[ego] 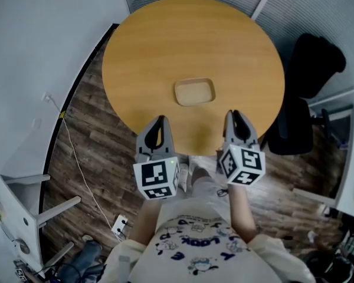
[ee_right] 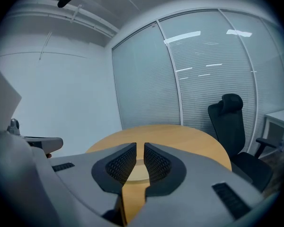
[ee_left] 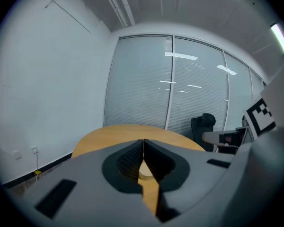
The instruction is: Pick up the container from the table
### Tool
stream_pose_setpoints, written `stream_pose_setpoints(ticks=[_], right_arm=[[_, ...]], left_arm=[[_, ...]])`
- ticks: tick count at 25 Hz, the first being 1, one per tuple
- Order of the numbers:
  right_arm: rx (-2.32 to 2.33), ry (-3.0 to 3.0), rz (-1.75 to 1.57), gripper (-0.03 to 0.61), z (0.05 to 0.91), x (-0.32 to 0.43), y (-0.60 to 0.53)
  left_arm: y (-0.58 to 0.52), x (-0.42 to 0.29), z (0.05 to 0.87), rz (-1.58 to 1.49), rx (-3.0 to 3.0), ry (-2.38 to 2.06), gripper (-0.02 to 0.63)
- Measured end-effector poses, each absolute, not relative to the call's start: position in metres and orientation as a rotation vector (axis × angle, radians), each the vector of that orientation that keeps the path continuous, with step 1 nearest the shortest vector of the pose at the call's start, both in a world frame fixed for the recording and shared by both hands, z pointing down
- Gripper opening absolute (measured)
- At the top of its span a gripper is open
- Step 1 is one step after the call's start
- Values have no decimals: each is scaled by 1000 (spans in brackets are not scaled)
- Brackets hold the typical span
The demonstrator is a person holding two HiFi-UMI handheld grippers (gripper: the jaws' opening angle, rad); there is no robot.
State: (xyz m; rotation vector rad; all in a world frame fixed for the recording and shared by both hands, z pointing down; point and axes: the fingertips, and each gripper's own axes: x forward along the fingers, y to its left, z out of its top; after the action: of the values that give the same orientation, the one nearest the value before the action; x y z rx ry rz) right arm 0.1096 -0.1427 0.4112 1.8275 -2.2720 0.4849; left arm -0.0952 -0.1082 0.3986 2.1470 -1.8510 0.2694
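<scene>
A shallow tan container (ego: 194, 91) with rounded corners lies near the front of a round wooden table (ego: 165, 40). Both grippers hover over the table's near edge, short of the container. My left gripper (ego: 159, 121) sits to its lower left with the jaw tips touching and nothing held. My right gripper (ego: 235, 116) sits to its lower right, its jaws a narrow slit apart and empty. In the left gripper view the container (ee_left: 145, 172) shows behind the left gripper (ee_left: 143, 142). In the right gripper view the container (ee_right: 138, 174) lies beyond the right gripper (ee_right: 140, 145).
A black office chair (ego: 307, 99) stands right of the table, beside a white desk (ego: 348, 158). A cable (ego: 76, 158) runs along the wooden floor at the left to a power strip (ego: 119, 224). Blinds and white walls enclose the room.
</scene>
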Motion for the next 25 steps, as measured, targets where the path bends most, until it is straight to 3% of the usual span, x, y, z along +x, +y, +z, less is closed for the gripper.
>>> stream_pose_setpoints(ticks=[25], right_arm=[[1516, -2250, 651, 59, 499, 122, -257]], left_arm=[[-206, -78, 477, 430, 1864, -1882, 2]])
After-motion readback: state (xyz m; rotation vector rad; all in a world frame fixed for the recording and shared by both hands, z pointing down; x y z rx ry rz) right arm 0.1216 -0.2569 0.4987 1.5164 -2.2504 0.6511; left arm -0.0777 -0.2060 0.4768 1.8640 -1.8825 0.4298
